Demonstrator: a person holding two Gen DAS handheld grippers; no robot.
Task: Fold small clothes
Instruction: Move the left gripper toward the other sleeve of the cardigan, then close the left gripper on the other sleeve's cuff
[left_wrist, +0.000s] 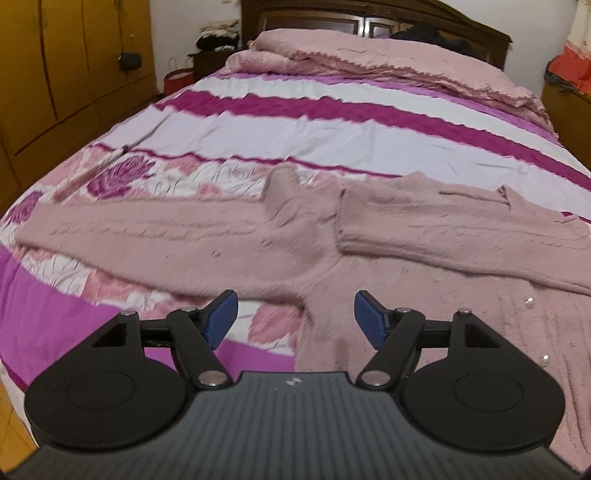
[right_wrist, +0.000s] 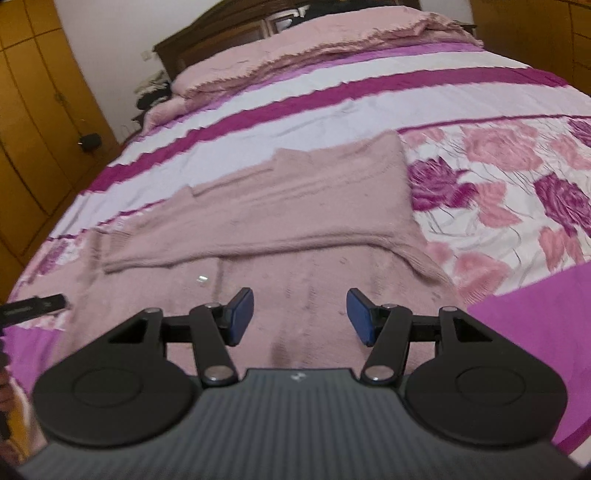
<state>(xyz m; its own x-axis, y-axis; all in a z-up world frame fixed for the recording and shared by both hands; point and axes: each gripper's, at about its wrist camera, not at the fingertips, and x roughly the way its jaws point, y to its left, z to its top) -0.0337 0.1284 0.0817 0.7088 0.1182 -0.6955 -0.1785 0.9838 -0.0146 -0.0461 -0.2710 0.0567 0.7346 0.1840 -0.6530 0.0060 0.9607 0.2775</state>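
A dusty pink knitted sweater (left_wrist: 306, 229) lies flat on the bed, with its left sleeve stretched out toward the left and its right sleeve (left_wrist: 461, 236) folded across the body. My left gripper (left_wrist: 295, 314) hovers open over the sweater's lower left side, with nothing between its blue pads. In the right wrist view the same sweater (right_wrist: 295, 221) shows the folded sleeve lying across its middle. My right gripper (right_wrist: 300, 314) stands open above the sweater's body, its pads apart and empty. A few small clear beads dot the knit.
The bed carries a striped purple, white and rose-print sheet (left_wrist: 295, 122), with a folded pink blanket (left_wrist: 369, 55) at the headboard. Wooden wardrobes (left_wrist: 55, 66) stand to the left. The tip of the other gripper (right_wrist: 33, 306) shows at the left edge of the right wrist view.
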